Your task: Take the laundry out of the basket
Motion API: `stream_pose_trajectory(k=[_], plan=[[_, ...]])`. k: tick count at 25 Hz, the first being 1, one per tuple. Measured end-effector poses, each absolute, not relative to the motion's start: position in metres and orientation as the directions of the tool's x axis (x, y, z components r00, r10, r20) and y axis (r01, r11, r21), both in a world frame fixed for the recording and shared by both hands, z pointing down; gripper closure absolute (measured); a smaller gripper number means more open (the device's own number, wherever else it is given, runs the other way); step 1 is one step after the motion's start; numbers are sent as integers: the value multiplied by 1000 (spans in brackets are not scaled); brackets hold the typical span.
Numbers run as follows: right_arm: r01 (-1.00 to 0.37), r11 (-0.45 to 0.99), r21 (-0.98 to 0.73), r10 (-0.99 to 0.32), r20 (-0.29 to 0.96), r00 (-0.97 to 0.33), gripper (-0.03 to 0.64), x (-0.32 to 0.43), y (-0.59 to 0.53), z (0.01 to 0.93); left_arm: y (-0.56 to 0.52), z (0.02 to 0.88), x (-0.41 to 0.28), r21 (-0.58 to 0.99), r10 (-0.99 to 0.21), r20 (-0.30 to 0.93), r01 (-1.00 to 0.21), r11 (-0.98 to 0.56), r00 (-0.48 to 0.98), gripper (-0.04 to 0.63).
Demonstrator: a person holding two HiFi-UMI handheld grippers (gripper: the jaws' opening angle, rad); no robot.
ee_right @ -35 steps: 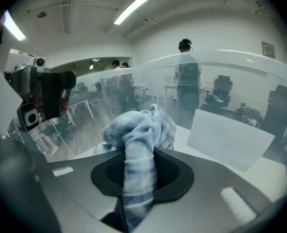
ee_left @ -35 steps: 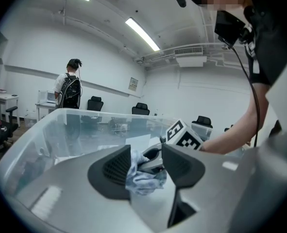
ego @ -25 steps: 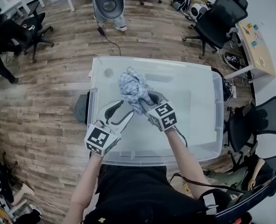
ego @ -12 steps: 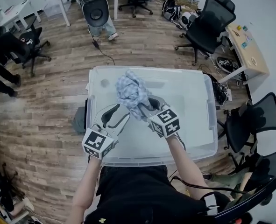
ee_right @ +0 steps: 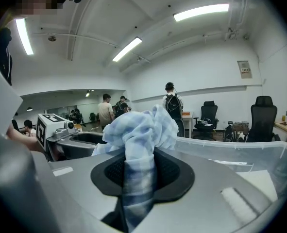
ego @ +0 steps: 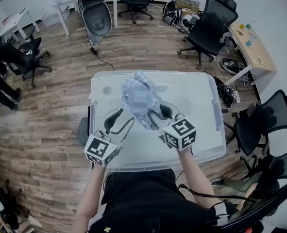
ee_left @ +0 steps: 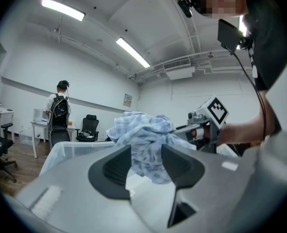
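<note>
Over clear bin (ego: 197, 111), right gripper (ego: 156, 114) jaws clamp checked cloth (ego: 140, 97)

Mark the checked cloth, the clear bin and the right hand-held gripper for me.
checked cloth (ee_right: 142, 123): right gripper view, bunched top above the jaws.
clear bin (ego: 197, 103): head view, bare floor on its right side.
right hand-held gripper (ee_right: 139, 174): right gripper view, midway between its jaws, shut on the checked cloth.

At the frame's centre the cloth (ego: 139, 97) is looking soft, thin and crumpled, a woven check. The basket (ego: 204, 89) beneath it is showing clear, smooth, faintly glossy plastic. The floor (ego: 51, 101) at left is showing matt wood planks. The right gripper (ee_right: 138, 164) is showing matt grey plastic with black textured pads (ee_right: 175, 171).
</note>
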State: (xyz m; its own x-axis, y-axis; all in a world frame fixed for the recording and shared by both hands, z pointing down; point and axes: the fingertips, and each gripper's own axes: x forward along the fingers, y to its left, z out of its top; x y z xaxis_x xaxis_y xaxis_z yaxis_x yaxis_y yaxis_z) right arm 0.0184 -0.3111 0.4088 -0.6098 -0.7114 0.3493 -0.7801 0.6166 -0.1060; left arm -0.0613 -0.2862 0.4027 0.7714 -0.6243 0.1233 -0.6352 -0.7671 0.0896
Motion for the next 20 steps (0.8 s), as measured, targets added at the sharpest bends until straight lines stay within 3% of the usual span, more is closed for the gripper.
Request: stream_pose_trajectory(k=[5,11,20], plan=[[-794,600,-101,-741,305,-598,515,24,-296,389,-282,392,-64,81,-620,92,-626,-775,779,409],[-798,594,-105,-761,250,-599,515,38,-271,368,-264,378,-61,79,-621,37,-622,-779,783,580],[-777,620,-107,-759,168,-629,515,38,-231,344,-227,354,-71,-3,-678,-7,-678,-735,735,586]])
